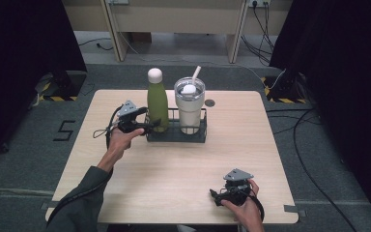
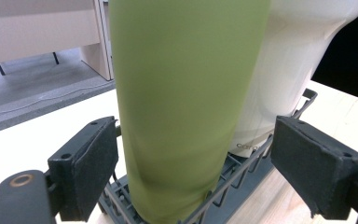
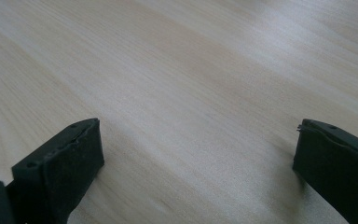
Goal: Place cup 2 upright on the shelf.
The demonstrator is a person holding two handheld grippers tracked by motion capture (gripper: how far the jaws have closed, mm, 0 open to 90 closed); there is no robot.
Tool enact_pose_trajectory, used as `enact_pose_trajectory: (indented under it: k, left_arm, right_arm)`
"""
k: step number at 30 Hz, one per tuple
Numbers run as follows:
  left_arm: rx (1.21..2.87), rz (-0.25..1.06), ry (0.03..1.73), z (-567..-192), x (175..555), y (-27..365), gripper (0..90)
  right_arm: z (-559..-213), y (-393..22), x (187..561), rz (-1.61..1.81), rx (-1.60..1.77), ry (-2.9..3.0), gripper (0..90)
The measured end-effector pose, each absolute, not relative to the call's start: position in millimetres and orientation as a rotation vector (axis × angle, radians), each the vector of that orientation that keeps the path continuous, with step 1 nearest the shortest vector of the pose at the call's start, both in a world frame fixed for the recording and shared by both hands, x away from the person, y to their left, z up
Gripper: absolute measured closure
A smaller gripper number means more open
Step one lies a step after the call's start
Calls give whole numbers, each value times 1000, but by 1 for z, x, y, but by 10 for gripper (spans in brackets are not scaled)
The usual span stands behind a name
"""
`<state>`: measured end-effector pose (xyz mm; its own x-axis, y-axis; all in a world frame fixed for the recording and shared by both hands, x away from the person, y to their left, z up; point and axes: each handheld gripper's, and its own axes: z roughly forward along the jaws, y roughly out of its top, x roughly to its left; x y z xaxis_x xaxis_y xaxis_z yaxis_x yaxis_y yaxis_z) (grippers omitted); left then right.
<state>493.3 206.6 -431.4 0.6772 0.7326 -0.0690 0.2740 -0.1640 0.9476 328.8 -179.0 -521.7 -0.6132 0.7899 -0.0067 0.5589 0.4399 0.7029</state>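
A green bottle [image 1: 157, 101] with a white cap stands upright in a dark wire rack [image 1: 176, 134] at the table's back middle. Beside it in the rack stands a white tumbler [image 1: 189, 105] with a straw. My left gripper [image 1: 153, 123] reaches in from the left at the bottle's lower body. In the left gripper view the green bottle [image 2: 186, 102] fills the gap of my left gripper [image 2: 196, 154], which is open; the left pad [image 2: 91, 161] is almost against it, the right pad [image 2: 314, 168] apart. The tumbler [image 2: 284, 70] and rack [image 2: 242, 172] lie behind. My right gripper [image 1: 216, 195] [image 3: 196, 158] is open over bare wood.
The light wooden table [image 1: 174, 164] has a small dark round grommet [image 1: 209, 102] behind the rack. Black curtains hang at both sides. Cables run over the grey floor at the right [image 1: 299, 125]. A pale desk [image 1: 174, 19] stands at the back.
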Motion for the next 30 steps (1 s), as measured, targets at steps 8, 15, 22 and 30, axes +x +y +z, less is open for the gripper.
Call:
enact_pose_trajectory:
  k: [8, 15, 22, 30]
  left_arm:
    - [1722, 469, 823, -431, 486, 215, 146]
    - [1716, 458, 823, -429, 479, 220, 145]
    - [1722, 453, 815, -428, 470, 224, 146]
    - [1722, 431, 812, -430, 460, 226, 145]
  right_arm:
    - [-522, -179, 329, 966, 1153, 2362, 18]
    - [-522, -179, 329, 965, 1151, 2362, 16]
    - [-522, -179, 329, 965, 1151, 2362, 15]
    - [-522, -179, 329, 965, 1154, 2363, 15]
